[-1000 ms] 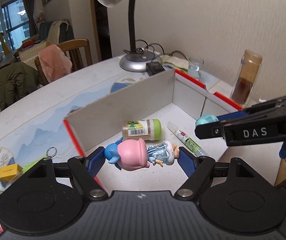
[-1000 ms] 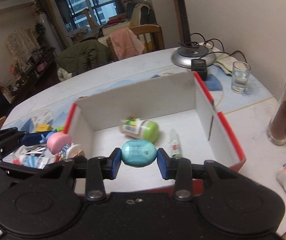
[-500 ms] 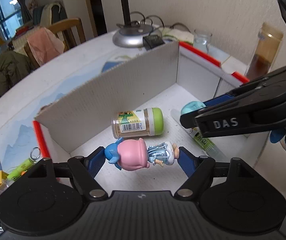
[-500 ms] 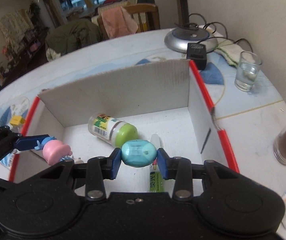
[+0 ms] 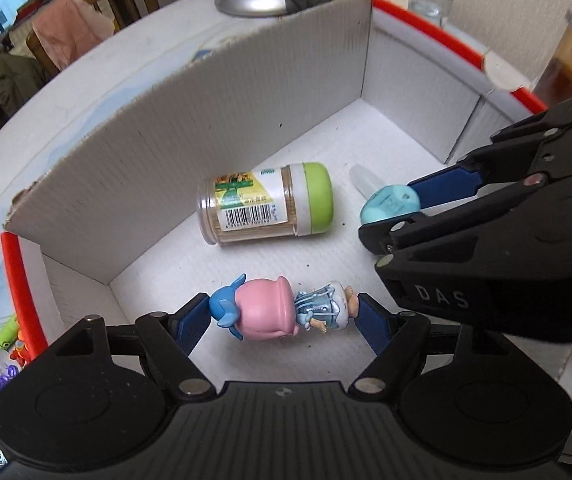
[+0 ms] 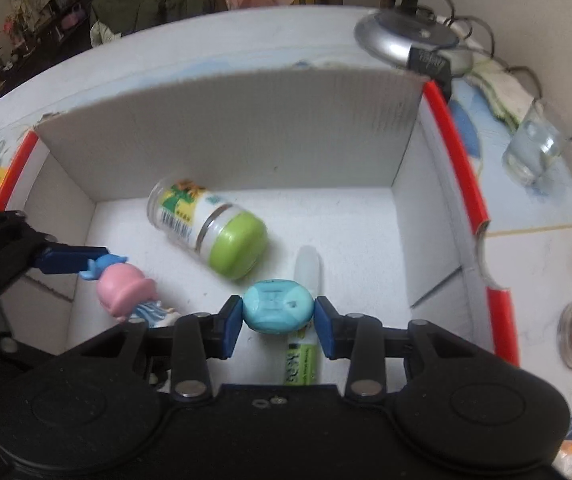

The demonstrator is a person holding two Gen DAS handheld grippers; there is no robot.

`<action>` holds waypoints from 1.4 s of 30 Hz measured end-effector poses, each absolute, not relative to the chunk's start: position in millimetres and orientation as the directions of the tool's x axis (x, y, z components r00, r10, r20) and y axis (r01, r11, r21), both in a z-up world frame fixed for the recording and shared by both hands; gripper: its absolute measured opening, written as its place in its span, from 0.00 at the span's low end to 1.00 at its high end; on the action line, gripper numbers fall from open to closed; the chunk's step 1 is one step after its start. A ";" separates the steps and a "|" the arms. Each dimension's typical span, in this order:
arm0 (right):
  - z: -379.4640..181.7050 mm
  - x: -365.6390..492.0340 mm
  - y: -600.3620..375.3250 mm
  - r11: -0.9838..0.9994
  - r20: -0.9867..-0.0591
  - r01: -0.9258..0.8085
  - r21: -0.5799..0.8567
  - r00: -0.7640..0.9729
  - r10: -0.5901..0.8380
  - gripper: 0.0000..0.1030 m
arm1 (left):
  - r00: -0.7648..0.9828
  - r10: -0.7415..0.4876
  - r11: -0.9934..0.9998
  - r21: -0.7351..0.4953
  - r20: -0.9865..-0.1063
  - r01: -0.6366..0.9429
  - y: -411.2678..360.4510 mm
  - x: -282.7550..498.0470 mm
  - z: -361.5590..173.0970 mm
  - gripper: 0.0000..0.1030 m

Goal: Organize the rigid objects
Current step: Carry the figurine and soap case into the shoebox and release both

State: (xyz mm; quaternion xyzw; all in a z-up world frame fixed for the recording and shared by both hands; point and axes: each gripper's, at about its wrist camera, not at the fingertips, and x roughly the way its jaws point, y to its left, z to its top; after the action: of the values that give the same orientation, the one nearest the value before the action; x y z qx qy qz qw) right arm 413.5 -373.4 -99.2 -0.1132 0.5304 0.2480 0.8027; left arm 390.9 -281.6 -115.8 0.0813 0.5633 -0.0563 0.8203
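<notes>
Over the last second both grippers have come forward and down, from above the near edge of the cardboard box (image 5: 190,128) to well inside its walls, so both carried things now hang low over the white floor. The left gripper (image 5: 284,314) is clamped end to end on the pink-and-blue figurine (image 5: 270,310), which lies crosswise between its blue pads. The right gripper (image 6: 278,314) is closed on the turquoise egg-shaped piece (image 6: 278,311), held the same way. Ahead of the left gripper lies the green-capped toothpick jar (image 5: 266,204) on its side; seen from the right gripper it is ahead and a little to the left. The glue pen (image 6: 303,320) lies directly under and ahead of the right gripper's fingers, so the egg hangs over it. The right gripper sits just to the right of the left one, close beside it. My judgement: the carrying step is nearly done and release into the box is what remains; whether either object touches the floor yet cannot be told. Dropping the egg onto the pen could make it roll.
</notes>
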 end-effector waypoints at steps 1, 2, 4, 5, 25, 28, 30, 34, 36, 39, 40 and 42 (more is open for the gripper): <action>-100.4 413.1 -372.6 0.851 -0.912 -0.519 0.077 0.309 0.271 0.37 | 0.341 0.000 0.981 0.066 -0.940 0.182 -281.0 392.7 -117.7 0.76; -102.0 413.3 -372.1 0.851 -0.916 -0.519 0.078 0.300 0.266 0.37 | 0.329 0.000 0.982 0.062 -0.944 0.178 -280.5 393.9 -119.3 0.76; -103.4 414.0 -370.6 0.850 -0.922 -0.522 0.071 0.292 0.256 0.37 | 0.308 0.000 0.983 0.056 -0.951 0.174 -279.8 395.6 -121.7 0.76; -103.6 413.4 -370.5 0.850 -0.923 -0.521 0.071 0.290 0.254 0.37 | 0.298 0.001 0.983 0.055 -0.955 0.173 -279.9 397.0 -122.5 0.76; -94.0 412.9 -388.4 0.878 -0.899 -0.455 0.147 0.309 0.310 0.50 | 0.253 0.000 0.979 0.051 -0.967 0.197 -282.4 399.5 -131.4 0.77; -87.8 408.8 -394.3 0.877 -0.884 -0.451 0.166 0.325 0.334 0.52 | 0.276 0.008 0.975 0.069 -0.961 0.211 -286.1 395.7 -128.1 0.77; -84.1 405.6 -396.9 0.878 -0.879 -0.449 0.166 0.335 0.338 0.52 | 0.301 0.006 0.975 0.073 -0.954 0.212 -288.4 393.5 -124.4 0.77; -77.1 398.3 -400.7 0.877 -0.869 -0.448 0.173 0.349 0.350 0.52 | 0.348 -0.015 0.979 0.057 -0.937 0.195 -286.4 386.8 -111.9 0.77; -73.6 394.6 -402.5 0.877 -0.863 -0.447 0.178 0.357 0.357 0.53 | 0.371 -0.019 0.981 0.054 -0.929 0.187 -285.6 382.3 -105.7 0.77; -66.5 387.6 -404.3 0.875 -0.852 -0.447 0.186 0.370 0.370 0.53 | 0.410 -0.030 0.983 0.047 -0.912 0.177 -283.2 372.9 -95.1 0.77; -64.1 385.1 -404.5 0.874 -0.849 -0.448 0.185 0.375 0.372 0.53 | 0.421 -0.035 0.984 0.043 -0.906 0.172 -281.5 368.8 -90.7 0.77; -58.8 379.9 -404.7 0.872 -0.842 -0.453 0.186 0.384 0.379 0.54 | 0.443 -0.039 0.986 0.037 -0.896 0.163 -278.5 362.0 -83.5 0.77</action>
State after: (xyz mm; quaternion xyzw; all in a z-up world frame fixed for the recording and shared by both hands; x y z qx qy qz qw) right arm 379.9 -404.7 -58.8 -0.0374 0.4951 0.2502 0.8312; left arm 362.0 -278.5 -83.5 0.0590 0.5243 -0.0596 0.8474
